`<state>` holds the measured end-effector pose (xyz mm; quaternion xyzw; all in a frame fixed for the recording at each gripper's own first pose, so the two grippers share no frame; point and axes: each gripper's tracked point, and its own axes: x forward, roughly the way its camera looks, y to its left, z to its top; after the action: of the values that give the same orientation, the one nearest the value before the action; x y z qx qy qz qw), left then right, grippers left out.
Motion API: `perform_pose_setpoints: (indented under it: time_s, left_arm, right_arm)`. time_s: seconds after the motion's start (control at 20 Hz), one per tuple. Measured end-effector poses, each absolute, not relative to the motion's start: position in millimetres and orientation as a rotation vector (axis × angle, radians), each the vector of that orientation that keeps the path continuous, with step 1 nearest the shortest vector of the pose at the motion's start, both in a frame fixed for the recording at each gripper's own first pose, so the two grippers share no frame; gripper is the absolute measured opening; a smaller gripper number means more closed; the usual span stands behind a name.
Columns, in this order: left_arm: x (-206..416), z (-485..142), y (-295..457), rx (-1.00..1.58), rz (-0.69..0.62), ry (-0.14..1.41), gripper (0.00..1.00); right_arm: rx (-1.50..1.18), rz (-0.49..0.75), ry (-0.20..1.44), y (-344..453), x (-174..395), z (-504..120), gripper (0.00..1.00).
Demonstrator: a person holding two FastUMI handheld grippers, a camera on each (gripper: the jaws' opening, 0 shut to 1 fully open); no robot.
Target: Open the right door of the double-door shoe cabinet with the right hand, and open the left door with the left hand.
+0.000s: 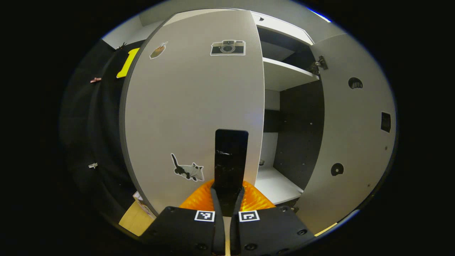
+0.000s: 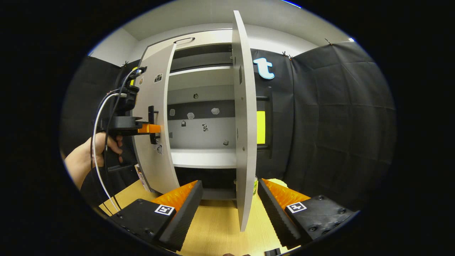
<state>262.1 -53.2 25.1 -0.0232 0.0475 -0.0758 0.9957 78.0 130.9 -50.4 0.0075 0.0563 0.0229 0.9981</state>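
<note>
Left door (image 1: 192, 106) handle (image 1: 231, 156) sits clenched in the left tool (image 1: 227, 199) (right tool (image 2: 230, 202) released, straddling the right door (image 2: 245, 135)); a skewed pull could slip it.

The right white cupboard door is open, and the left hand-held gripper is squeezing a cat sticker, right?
Not quite. The left hand-held gripper squeezes the flat black handle on the left white door; the cat sticker sits beside it, per the left gripper view.
</note>
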Motion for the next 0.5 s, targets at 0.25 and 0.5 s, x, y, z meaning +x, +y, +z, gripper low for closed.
perform_pose_setpoints:
  time_s: [0.25, 0.5]
  left_arm:
    - [264.9, 25.7, -48.3, -0.059, -0.175, 0.100, 0.11]
    - [259.6, 24.7, -41.9, -0.063, -0.189, 0.109, 0.11]
  right_arm:
    - [0.023, 0.030, 0.109, 151.9, 66.5, -47.9, 0.98]
    - [0.020, 0.004, 0.100, 176.4, 54.8, -48.4, 0.98]
